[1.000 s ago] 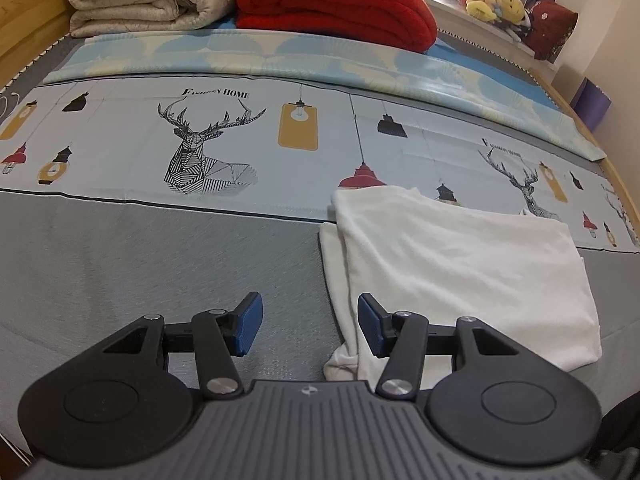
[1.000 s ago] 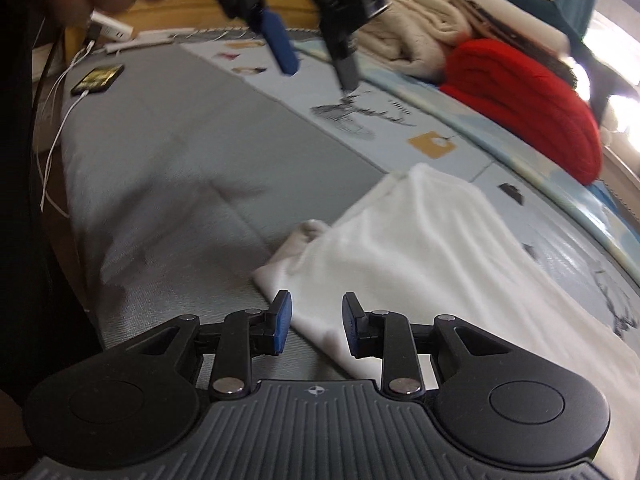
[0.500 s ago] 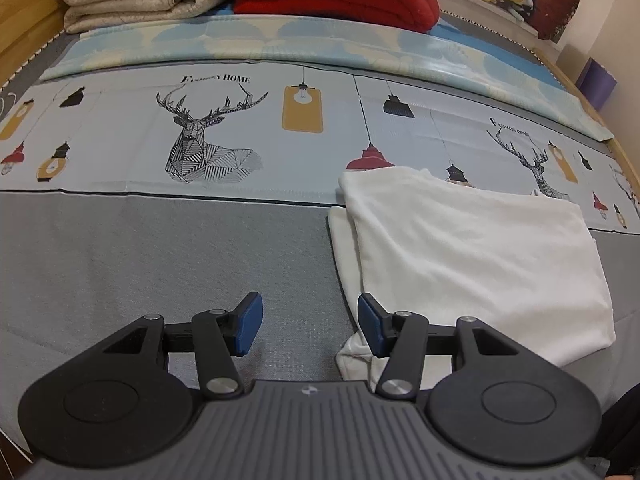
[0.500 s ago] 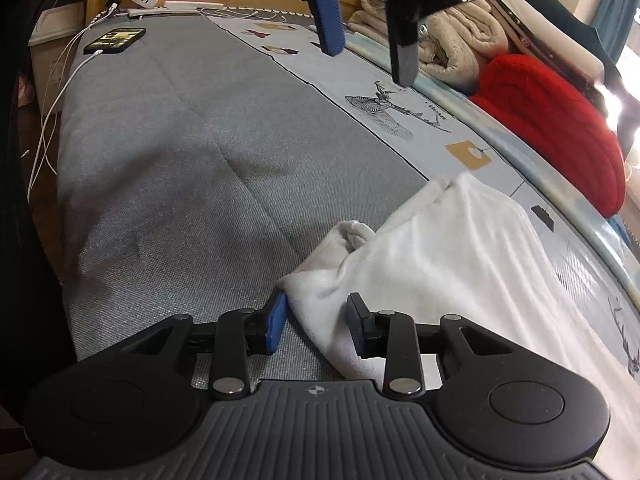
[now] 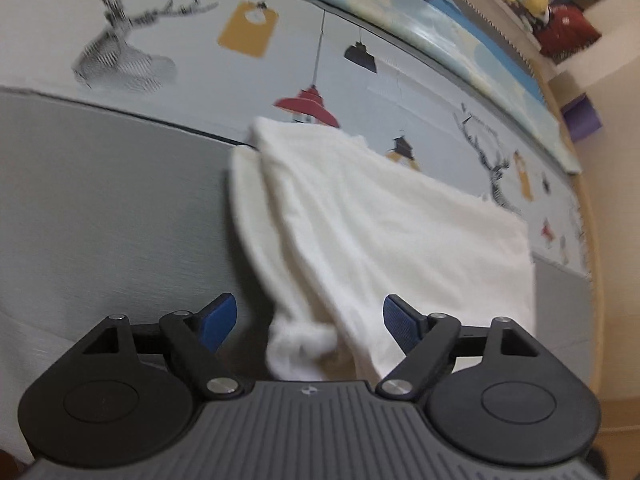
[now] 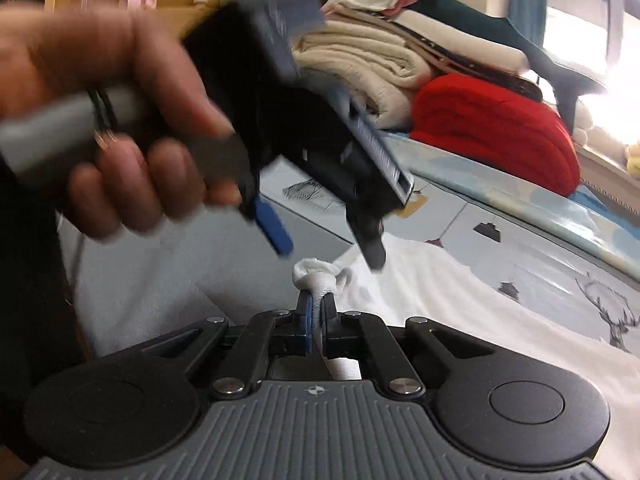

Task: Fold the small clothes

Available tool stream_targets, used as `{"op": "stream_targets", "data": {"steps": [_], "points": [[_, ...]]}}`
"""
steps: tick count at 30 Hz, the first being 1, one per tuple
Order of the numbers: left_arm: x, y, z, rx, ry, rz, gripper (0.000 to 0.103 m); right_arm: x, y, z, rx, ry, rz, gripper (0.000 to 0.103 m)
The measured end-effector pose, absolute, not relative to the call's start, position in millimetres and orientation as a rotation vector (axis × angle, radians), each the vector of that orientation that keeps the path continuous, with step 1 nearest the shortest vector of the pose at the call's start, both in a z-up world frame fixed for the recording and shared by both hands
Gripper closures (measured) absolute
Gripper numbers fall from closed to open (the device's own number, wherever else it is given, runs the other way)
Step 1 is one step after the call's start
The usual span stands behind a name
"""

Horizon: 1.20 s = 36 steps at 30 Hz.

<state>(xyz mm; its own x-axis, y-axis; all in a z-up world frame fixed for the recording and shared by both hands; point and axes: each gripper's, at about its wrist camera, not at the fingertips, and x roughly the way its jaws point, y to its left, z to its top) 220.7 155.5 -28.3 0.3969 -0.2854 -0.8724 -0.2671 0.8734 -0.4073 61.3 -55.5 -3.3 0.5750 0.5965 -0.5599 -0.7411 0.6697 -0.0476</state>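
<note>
The right gripper (image 6: pixel 316 320) clamps its fingers on a bunched corner of the white garment (image 5: pixel 384 224), which lies on the bed (image 5: pixel 100 200). The left gripper (image 5: pixel 308 320) fingers are opening, straddling that corner without contact.

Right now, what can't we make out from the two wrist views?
- Left wrist view: white cloth's near corner, cut off by the left gripper's body; deer print motion-blurred.
- Right wrist view: hand and left gripper blurred, covering the headboard; cloth below the shut right gripper hidden by its body.
</note>
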Motion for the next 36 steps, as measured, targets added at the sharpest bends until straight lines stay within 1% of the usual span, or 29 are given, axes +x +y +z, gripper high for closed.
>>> {"op": "stream_targets", "data": {"steps": [4, 6, 7, 8, 9, 10, 11, 14, 18, 22, 26, 31, 36], "points": [[232.8, 149.6, -44.3, -0.631, 1.205, -0.008, 0.019, 54.0, -80.1, 7.2, -0.274, 0.526, 0.814, 0.099], [236.9, 143.7, -49.7, -0.621, 1.215, 0.007, 0.024, 52.0, -90.2, 11.3, -0.267, 0.529, 0.819, 0.099], [237.8, 140.8, -50.6, -0.609, 1.222, 0.020, 0.033, 51.7, -94.5, 13.2, -0.259, 0.533, 0.825, 0.099], [239.4, 138.4, -50.6, -0.595, 1.222, 0.027, 0.047, 50.2, -97.0, 15.2, -0.256, 0.538, 0.831, 0.099], [239.2, 136.8, -49.2, -0.571, 1.214, 0.030, 0.056, 49.4, -97.1, 15.7, -0.259, 0.543, 0.840, 0.099], [238.0, 135.5, -46.9, -0.541, 1.203, 0.035, 0.078, 48.3, -95.2, 15.4, -0.268, 0.546, 0.847, 0.099], [236.1, 136.1, -44.1, -0.519, 1.195, 0.043, 0.086, 51.8, -91.6, 16.0, -0.275, 0.552, 0.855, 0.099], [226.4, 147.1, -29.3, -0.492, 1.161, 0.049, 0.090, 47.7, -75.4, 17.4, -0.295, 0.554, 0.897, 0.099], [197.8, 172.1, 0.6, -0.400, 1.088, 0.099, 0.091, 38.1, -44.2, 24.5, -0.292, 0.519, 0.981, 0.099], [165.5, 211.7, 14.8, -0.415, 1.062, 0.200, 0.091, 23.9, -11.8, 33.1, -0.282, 0.480, 1.082, 0.099], [153.8, 224.4, 20.7, -0.418, 1.060, 0.211, 0.091, 17.5, -2.1, 40.6, -0.242, 0.475, 1.118, 0.099], [170.6, 196.5, 25.9, -0.387, 1.047, 0.154, 0.091, 24.0, -26.8, 44.1, -0.201, 0.516, 1.046, 0.100], [203.6, 118.7, 21.7, -0.327, 1.025, 0.018, 0.091, 28.6, -83.5, 41.0, -0.146, 0.558, 0.845, 0.100]]}}
